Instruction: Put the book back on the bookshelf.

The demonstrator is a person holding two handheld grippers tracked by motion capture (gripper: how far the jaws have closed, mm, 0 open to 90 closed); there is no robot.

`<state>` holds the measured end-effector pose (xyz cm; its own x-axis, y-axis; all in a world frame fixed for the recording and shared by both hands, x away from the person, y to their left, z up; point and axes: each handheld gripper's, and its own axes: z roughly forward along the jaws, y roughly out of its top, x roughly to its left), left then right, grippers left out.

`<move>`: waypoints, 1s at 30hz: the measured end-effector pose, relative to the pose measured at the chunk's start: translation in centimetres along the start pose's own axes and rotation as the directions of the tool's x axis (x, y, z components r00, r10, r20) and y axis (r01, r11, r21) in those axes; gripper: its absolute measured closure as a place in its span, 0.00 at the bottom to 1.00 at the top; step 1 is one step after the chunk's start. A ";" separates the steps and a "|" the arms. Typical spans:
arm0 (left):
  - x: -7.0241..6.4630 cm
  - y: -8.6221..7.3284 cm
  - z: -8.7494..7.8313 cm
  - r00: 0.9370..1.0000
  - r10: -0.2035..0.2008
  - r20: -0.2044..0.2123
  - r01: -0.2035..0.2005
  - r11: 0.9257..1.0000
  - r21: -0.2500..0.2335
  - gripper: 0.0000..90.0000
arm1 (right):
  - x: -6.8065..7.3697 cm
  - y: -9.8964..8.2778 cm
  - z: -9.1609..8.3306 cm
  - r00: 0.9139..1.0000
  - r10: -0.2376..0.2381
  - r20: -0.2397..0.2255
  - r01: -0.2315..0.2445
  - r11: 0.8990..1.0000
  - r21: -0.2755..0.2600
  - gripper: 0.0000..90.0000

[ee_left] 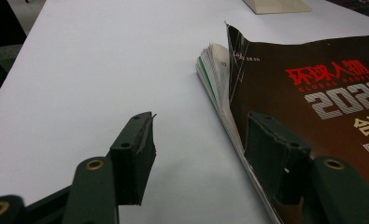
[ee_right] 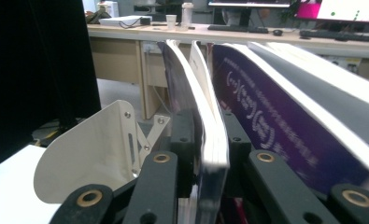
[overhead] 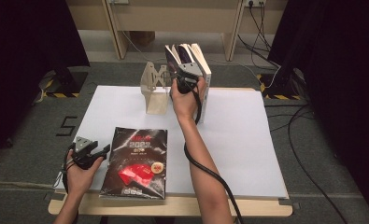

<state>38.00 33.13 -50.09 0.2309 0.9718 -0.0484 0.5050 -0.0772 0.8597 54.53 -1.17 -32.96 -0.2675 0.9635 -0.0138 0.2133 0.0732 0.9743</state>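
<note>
The left gripper (overhead: 99, 150) rests low on the white table cover (overhead: 247, 140) with its jaws spread wide and nothing between the pads; one jaw lies over the edge of the dark magazine (overhead: 135, 161), which sits flat just to its right. That magazine is not yet shelved, so it looks like the work remaining.

Its cover reads "环球人物", "GLOBAL PEOPLE" and "2023" (smaller print below is cut off).

Farther right and beyond, the right gripper (overhead: 182, 70) has a thin book (ee_right: 210, 140) between its jaws, standing upright beside the beige bookend (overhead: 155, 88), with the other upright books (overhead: 202, 65) on its far side. The pads look close against it, though whether they press I cannot tell. Shelving seems partly done.
</note>
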 end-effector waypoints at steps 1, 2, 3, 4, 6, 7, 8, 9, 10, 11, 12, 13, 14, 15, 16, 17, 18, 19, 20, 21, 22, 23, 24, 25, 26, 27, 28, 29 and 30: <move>0.0 0.0 0.0 1.000 -0.003 0.001 0.003 1.000 -0.003 0.46 | 0.0 0.0 -0.2 1.000 -0.006 0.002 0.006 1.000 -0.001 0.88; 0.0 0.0 0.0 1.000 -0.003 0.001 0.003 1.000 -0.003 0.46 | -0.1 -0.1 -0.5 1.000 -0.003 0.001 0.003 1.000 -0.001 0.88; 0.0 0.0 0.0 1.000 -0.001 0.001 0.001 1.000 0.000 0.46 | -0.2 -0.1 -0.7 1.000 0.000 0.003 0.000 1.000 -0.001 0.88; 0.0 0.0 0.0 1.000 0.002 0.001 -0.002 1.000 0.001 0.46 | -0.3 -0.2 -1.0 1.000 -0.001 0.005 0.001 1.000 -0.004 0.87; 0.0 0.0 0.0 1.000 0.004 0.000 -0.004 1.000 0.002 0.46 | -0.5 -0.4 -1.7 1.000 0.005 0.014 -0.005 1.000 -0.010 0.86; 0.0 0.0 0.0 1.000 0.003 0.001 -0.003 1.000 0.002 0.46 | -0.6 -0.5 -1.9 1.000 -0.001 0.013 0.001 1.000 -0.016 0.85; 0.0 0.0 0.0 1.000 0.001 0.000 -0.001 1.000 0.001 0.46 | -0.7 -0.6 -2.3 1.000 0.003 0.013 -0.003 1.000 -0.020 0.85; 0.0 0.0 0.1 1.000 -0.002 0.000 0.002 1.000 0.000 0.46 | -0.8 -0.7 -2.7 1.000 0.000 0.016 0.000 1.000 -0.021 0.84; 0.0 0.0 0.1 1.000 -0.004 0.000 0.004 1.000 0.000 0.46 | -0.9 -0.9 -3.1 1.000 0.001 0.016 -0.001 1.000 -0.022 0.84; 0.0 0.0 0.1 1.000 -0.004 0.001 0.004 1.000 -0.002 0.46 | -1.0 -1.0 -3.4 1.000 0.003 0.018 -0.003 1.000 -0.023 0.84; 0.0 0.0 0.1 1.000 -0.003 0.001 0.003 1.000 -0.002 0.46 | -1.1 -1.2 -3.9 1.000 0.006 0.020 -0.006 1.000 -0.025 0.84; 0.0 0.0 0.1 1.000 -0.004 0.001 0.004 1.000 -0.003 0.46 | -1.3 -1.3 -4.1 1.000 0.006 0.021 -0.006 1.000 -0.025 0.84; 0.0 0.0 0.1 1.000 -0.002 0.000 0.002 1.000 -0.001 0.46 | -1.5 -1.4 -4.5 1.000 0.013 0.022 -0.013 1.000 -0.021 0.83; 0.0 0.0 0.0 1.000 0.000 0.000 0.000 1.000 0.001 0.46 | -1.6 -1.6 -4.8 1.000 0.022 0.023 -0.021 1.000 -0.020 0.83; 0.0 0.0 0.0 1.000 0.002 -0.001 -0.002 1.000 0.001 0.46 | -1.8 -1.7 -5.2 0.999 0.021 0.025 -0.020 1.000 -0.018 0.83; -0.1 0.0 0.0 1.000 0.002 -0.001 -0.002 1.000 0.002 0.46 | -2.0 -1.9 -5.4 0.999 0.026 0.023 -0.025 1.000 -0.019 0.83; -0.1 0.0 0.0 1.000 0.003 -0.002 -0.003 1.000 0.001 0.46 | -2.2 -2.1 -5.7 0.999 0.032 0.022 -0.032 0.999 -0.014 0.83; -0.1 0.0 0.0 1.000 0.004 -0.002 -0.004 1.000 0.002 0.46 | -2.4 -2.2 -5.9 0.999 0.029 0.024 -0.029 0.999 -0.015 0.82; -0.1 0.0 0.0 1.000 0.004 -0.002 -0.004 1.000 0.002 0.46 | -2.6 -2.4 -6.2 0.999 0.037 0.023 -0.037 0.999 -0.011 0.82; -0.1 0.0 0.0 1.000 0.004 -0.002 -0.004 1.000 0.002 0.46 | -2.8 -2.5 -6.4 0.999 0.042 0.023 -0.041 0.999 -0.013 0.81; -0.1 0.0 0.0 1.000 0.004 -0.003 -0.004 1.000 0.003 0.46 | -3.0 -2.5 -6.6 0.998 0.048 0.027 -0.048 0.999 -0.013 0.80; -0.1 0.0 0.1 1.000 0.004 -0.003 -0.004 1.000 0.005 0.46 | -3.3 -2.6 -6.8 0.998 0.061 0.022 -0.061 0.998 -0.013 0.79; -0.1 0.0 0.1 1.000 0.004 -0.003 -0.004 1.000 0.005 0.46 | -3.5 -2.6 -6.8 0.997 0.069 0.017 -0.069 0.997 -0.021 0.79; -0.1 0.0 0.1 1.000 0.004 -0.003 -0.004 1.000 0.006 0.46 | -3.5 -2.6 -6.9 0.997 0.074 0.017 -0.074 0.997 -0.021 0.78; -0.1 0.0 0.1 1.000 0.004 -0.004 -0.004 1.000 0.005 0.46 | -3.6 -2.5 -6.9 0.997 0.075 0.019 -0.075 0.997 -0.016 0.77; -0.1 0.0 0.1 1.000 0.004 -0.004 -0.004 1.000 0.004 0.46 | -3.7 -2.4 -6.8 0.997 0.081 0.014 -0.081 0.997 -0.016 0.76; -0.1 0.0 0.1 1.000 0.003 -0.004 -0.003 1.000 0.002 0.46 | -3.8 -2.3 -6.6 0.996 0.086 0.012 -0.086 0.996 -0.017 0.75; -0.1 0.0 0.0 1.000 0.003 -0.004 -0.003 1.000 0.003 0.46 | -3.9 -2.2 -6.5 0.996 0.083 0.016 -0.083 0.996 -0.016 0.75; -0.1 0.0 0.1 1.000 0.002 -0.004 -0.002 1.000 0.003 0.46 | -3.9 -2.1 -6.4 0.996 0.085 0.014 -0.085 0.996 -0.015 0.74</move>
<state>38.03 33.04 -50.09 0.2289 0.9724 -0.0449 0.5070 -0.0797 0.8583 49.13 -6.75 -33.50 -0.2353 0.9697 0.0657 0.2207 -0.0125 0.9753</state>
